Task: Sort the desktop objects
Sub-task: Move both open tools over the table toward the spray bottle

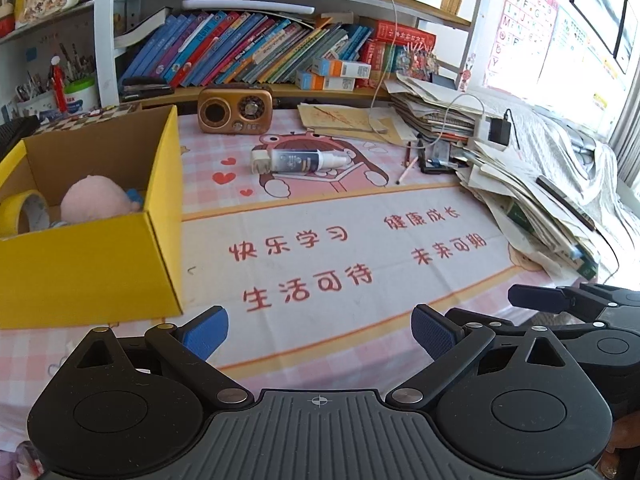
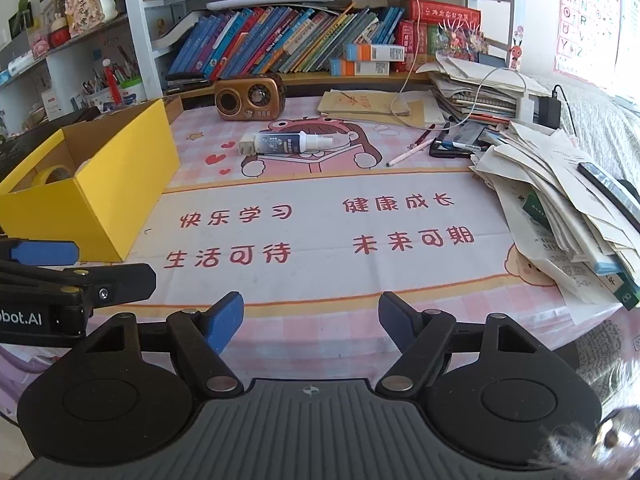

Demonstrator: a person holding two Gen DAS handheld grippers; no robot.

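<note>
A yellow cardboard box (image 1: 96, 264) (image 2: 120, 184) stands open at the left of the desk. It holds a pink plush toy (image 1: 98, 200) and a roll of yellow tape (image 1: 22, 214) (image 2: 52, 174). A white spray bottle (image 1: 300, 160) (image 2: 286, 142) lies on its side mid-desk on the pink cartoon mat, far ahead of both grippers. A pencil (image 1: 407, 170) (image 2: 408, 154) lies to its right. My left gripper (image 1: 320, 334) is open and empty near the front edge. My right gripper (image 2: 311, 320) is open and empty beside it.
A brown retro radio (image 1: 235, 110) (image 2: 250, 96) stands at the back below a shelf of books. A sprawling heap of papers (image 1: 532, 200) (image 2: 560, 208) with a phone, cables and a charger fills the right side. A pen cup (image 1: 80, 94) sits back left.
</note>
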